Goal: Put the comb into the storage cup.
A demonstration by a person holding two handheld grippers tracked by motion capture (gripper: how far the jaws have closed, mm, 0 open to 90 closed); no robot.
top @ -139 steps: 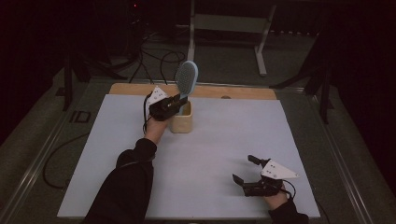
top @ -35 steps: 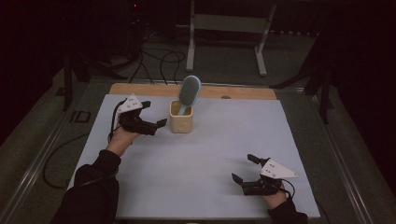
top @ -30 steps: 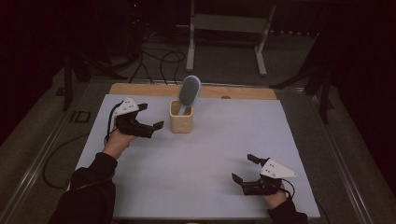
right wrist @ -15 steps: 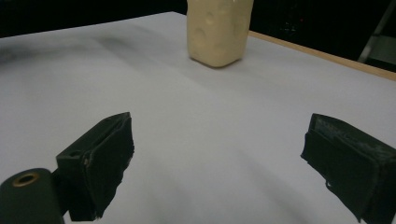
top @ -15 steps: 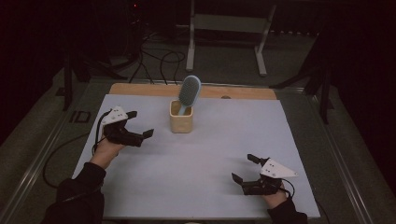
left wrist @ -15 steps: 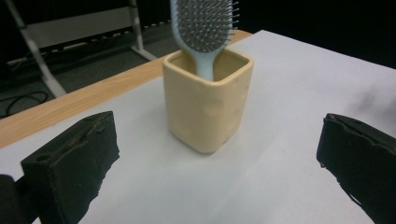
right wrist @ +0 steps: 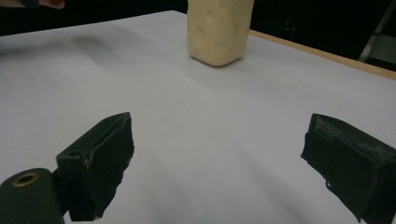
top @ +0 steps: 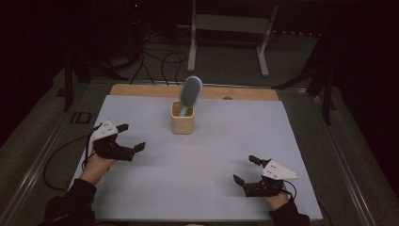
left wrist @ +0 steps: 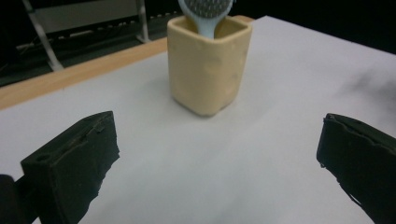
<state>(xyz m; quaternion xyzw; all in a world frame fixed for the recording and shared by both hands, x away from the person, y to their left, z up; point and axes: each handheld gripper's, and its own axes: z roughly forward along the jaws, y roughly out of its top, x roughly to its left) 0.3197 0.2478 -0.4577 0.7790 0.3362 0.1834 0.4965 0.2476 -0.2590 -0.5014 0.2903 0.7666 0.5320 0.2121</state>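
Left gripper [top: 131, 138] held low at the left side, jaws spread wide apart with nothing between them, aimed forward and to the right; hand [top: 96, 163] gripping from behind, dark sleeve [top: 70, 207] coming in from the bottom corner. Right gripper [top: 245, 170] held low at the near right, jaws likewise wide and empty, pointed left, hand [top: 276, 199] closed around its rear.
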